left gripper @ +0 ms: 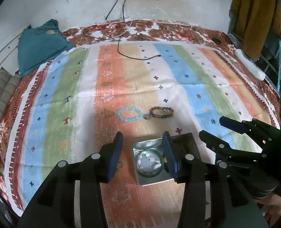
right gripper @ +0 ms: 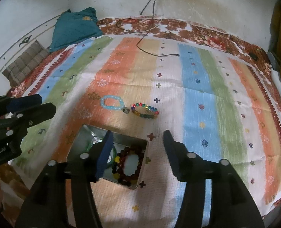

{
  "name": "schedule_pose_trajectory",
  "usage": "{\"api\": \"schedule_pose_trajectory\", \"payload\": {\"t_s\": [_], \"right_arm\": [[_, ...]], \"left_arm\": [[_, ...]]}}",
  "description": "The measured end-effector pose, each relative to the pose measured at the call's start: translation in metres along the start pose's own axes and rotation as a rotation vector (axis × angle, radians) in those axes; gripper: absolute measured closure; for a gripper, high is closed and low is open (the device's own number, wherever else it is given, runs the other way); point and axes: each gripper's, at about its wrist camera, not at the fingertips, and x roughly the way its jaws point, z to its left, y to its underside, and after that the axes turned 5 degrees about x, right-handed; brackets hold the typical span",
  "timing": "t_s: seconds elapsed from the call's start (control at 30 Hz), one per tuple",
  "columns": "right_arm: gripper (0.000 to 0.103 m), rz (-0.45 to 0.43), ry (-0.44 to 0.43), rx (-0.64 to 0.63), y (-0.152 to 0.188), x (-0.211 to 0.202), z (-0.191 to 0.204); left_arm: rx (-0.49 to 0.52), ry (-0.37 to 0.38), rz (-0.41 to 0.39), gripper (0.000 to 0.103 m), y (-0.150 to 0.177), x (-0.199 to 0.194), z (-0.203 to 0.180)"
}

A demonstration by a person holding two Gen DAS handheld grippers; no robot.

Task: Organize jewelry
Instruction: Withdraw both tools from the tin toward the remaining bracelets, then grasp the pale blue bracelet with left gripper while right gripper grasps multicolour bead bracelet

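A silver metal tin [left gripper: 140,178] [right gripper: 140,171] lies open on the striped cloth. It holds a green bangle [left gripper: 140,172], a dark red bead bracelet [right gripper: 132,150] and small pieces. A light blue bead bracelet [left gripper: 128,114] [right gripper: 112,103] and a multicolour bead bracelet [left gripper: 162,112] [right gripper: 145,111] lie on the cloth beyond the tin, a small silver charm [left gripper: 147,117] between them. My left gripper [left gripper: 143,138] is open and empty above the tin. My right gripper [right gripper: 138,138] [left gripper: 216,127] is open and empty, over the tin's right edge.
A striped cloth [left gripper: 197,87] covers a floral bedspread [left gripper: 159,28]. A black cable [left gripper: 140,58] lies across the far part. A teal garment [left gripper: 39,45] and striped cushions [left gripper: 1,91] lie at far left. A white object [left gripper: 248,62] and hanging clothes [left gripper: 254,13] are at right.
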Motion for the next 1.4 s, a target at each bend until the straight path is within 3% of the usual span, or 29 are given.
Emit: {"api": "schedule_pose_trajectory", "payload": {"t_s": [0.17, 0.27, 0.5, 0.63, 0.77, 0.83, 1.1, 1.4], "right_arm": [[0.048, -0.01, 0.009, 0.01, -0.004, 0.002, -0.001], [0.041, -0.033, 0.018, 0.034, -0.01, 0.0, -0.005], [0.029, -0.005, 0.028, 0.036, -0.019, 0.012, -0.01], [0.021, 0.015, 0.032, 0.031, -0.026, 0.025, -0.013], [0.01, 0.018, 0.045, 0.02, -0.031, 0.033, -0.014], [0.009, 0.016, 0.071, 0.001, -0.034, 0.037, -0.013], [0.009, 0.074, 0.089, -0.02, -0.044, 0.065, -0.016], [0.009, 0.132, 0.088, -0.035, -0.054, 0.096, -0.019]], "left_arm": [[-0.031, -0.008, 0.004, 0.038, -0.005, 0.005, 0.006], [-0.072, -0.005, 0.013, 0.036, -0.009, 0.011, 0.014], [-0.106, -0.065, 0.007, 0.015, -0.02, 0.021, 0.025], [-0.155, -0.016, 0.022, 0.007, -0.023, 0.031, 0.035], [-0.14, -0.129, 0.046, 0.006, -0.027, 0.044, 0.04], [-0.154, -0.149, 0.068, 0.006, -0.028, 0.05, 0.044], [-0.129, -0.176, 0.102, 0.006, -0.039, 0.072, 0.054], [-0.114, -0.135, 0.155, 0.006, -0.049, 0.104, 0.059]]}}
